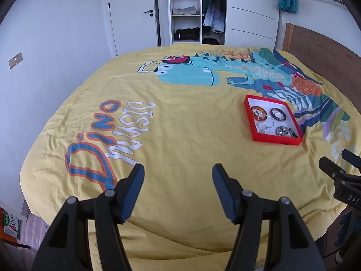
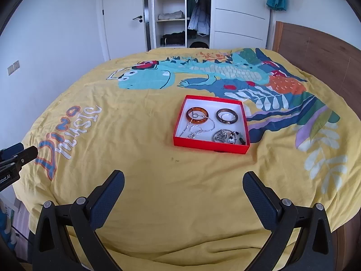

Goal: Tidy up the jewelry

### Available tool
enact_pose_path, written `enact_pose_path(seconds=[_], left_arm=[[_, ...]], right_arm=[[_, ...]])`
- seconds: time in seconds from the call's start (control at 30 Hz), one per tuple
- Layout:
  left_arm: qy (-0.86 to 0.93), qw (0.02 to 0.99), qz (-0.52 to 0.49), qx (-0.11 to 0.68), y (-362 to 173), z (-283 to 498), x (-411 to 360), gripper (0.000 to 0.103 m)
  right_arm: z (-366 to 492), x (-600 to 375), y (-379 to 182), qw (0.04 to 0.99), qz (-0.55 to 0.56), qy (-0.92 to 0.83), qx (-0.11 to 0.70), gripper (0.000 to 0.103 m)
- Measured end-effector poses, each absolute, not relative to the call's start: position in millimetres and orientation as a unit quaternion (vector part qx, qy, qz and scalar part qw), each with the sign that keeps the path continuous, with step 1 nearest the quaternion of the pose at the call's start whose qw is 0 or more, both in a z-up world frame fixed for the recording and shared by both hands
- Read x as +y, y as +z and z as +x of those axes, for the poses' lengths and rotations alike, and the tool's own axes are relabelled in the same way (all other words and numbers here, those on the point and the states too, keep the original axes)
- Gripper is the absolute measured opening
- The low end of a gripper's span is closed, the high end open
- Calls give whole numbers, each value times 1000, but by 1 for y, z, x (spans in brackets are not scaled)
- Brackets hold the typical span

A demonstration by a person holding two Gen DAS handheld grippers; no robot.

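Observation:
A red box (image 2: 246,135) with a white inside lies on the yellow bed cover; it also shows in the left wrist view (image 1: 249,122). In it lie an amber bangle (image 2: 190,113), a dark bangle (image 2: 227,115), a silver chain (image 2: 198,129) and a heap of beaded pieces (image 2: 226,136). My right gripper (image 2: 183,179) is open and empty, well in front of the box. My left gripper (image 1: 178,172) is open and empty, to the left of the box and nearer the bed's front edge.
The yellow dinosaur bed cover (image 2: 158,169) fills both views. A wooden headboard (image 2: 315,52) stands at the right. A white door (image 2: 121,20) and an open wardrobe (image 2: 180,15) are behind the bed. The other gripper shows at each view's edge.

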State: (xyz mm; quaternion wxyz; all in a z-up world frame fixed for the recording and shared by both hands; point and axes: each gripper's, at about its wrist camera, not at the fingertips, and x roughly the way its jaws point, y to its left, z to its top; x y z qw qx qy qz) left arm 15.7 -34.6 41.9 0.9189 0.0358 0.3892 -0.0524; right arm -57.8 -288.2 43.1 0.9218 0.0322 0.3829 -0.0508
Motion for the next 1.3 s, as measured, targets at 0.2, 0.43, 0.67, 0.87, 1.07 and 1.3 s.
enact_pose_path(seconds=[0.2, 0.43, 0.67, 0.87, 1.07, 1.3], left_arm=[[-54, 914, 33, 400, 35, 19, -32, 61], [-59, 912, 34, 404, 31, 20, -34, 61], [-59, 912, 36, 404, 30, 20, -34, 61], [-63, 911, 41, 405, 27, 18, -36, 61], [-64, 911, 43, 405, 25, 16, -39, 61], [-67, 909, 46, 408, 23, 14, -42, 61]], right_arm=[[-55, -286, 37, 918, 31, -49, 392, 103], [-54, -287, 35, 917, 31, -50, 393, 103], [-54, -288, 32, 916, 34, -50, 396, 103], [-55, -288, 31, 917, 34, -50, 395, 103], [-55, -289, 29, 916, 35, -53, 396, 103], [-56, -290, 29, 916, 35, -53, 396, 103]])
